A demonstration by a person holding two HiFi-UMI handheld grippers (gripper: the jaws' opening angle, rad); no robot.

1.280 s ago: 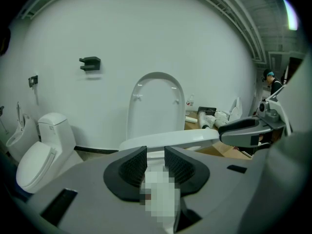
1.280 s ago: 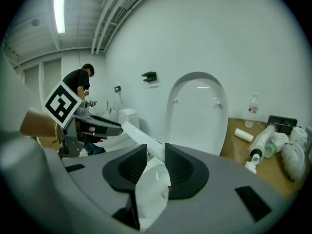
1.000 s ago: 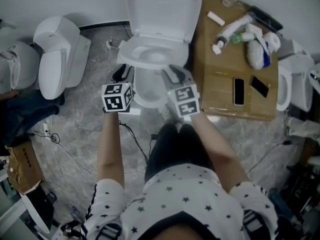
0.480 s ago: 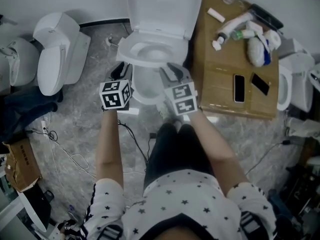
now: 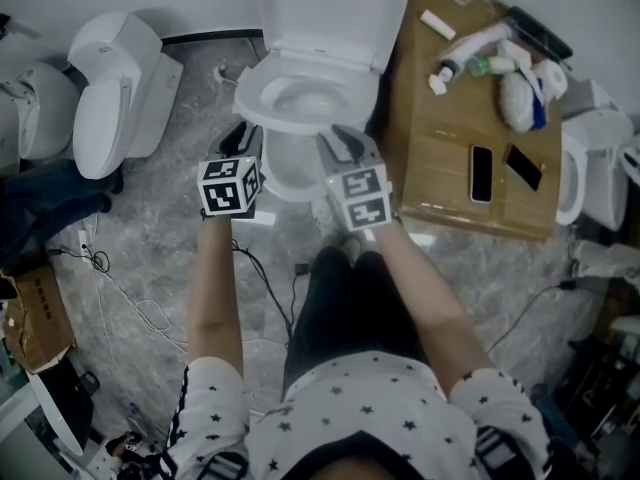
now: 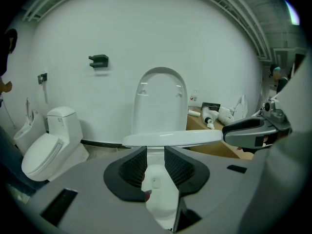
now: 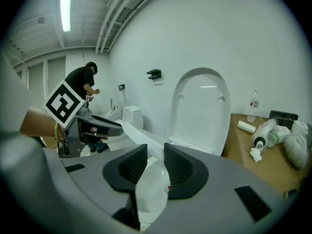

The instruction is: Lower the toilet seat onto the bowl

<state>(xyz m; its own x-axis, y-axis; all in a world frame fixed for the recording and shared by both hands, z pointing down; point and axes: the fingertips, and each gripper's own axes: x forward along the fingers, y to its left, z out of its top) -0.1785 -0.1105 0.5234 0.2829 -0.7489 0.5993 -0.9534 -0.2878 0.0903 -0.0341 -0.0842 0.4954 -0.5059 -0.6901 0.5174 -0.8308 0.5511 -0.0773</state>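
White seat (image 6: 170, 139): partway down, lid (image 6: 161, 101) upright behind.
Left claw (image 6: 155, 150), right claw (image 7: 155, 147): both released, half-open — rim at their tips.
Lowering: sink both evenly — no drop.

White wall (image 6: 195, 43), grey marbled floor (image 5: 160, 218), wooden table (image 5: 430, 158), ceiling strip light (image 7: 66, 6).

So the left gripper (image 6: 155, 150) has its jaws apart with nothing pinched, and you can see the white bowl (image 6: 158, 194) through the gap. The toilet seat (image 6: 170, 139) runs flat across just past the jaw tips, and the lid (image 6: 161, 101) is upright against the wall. The right gripper (image 6: 234, 133) is at the seat's right end. There's a second toilet (image 6: 46, 147) off to the left and a wooden surface (image 6: 204, 149) on the right.
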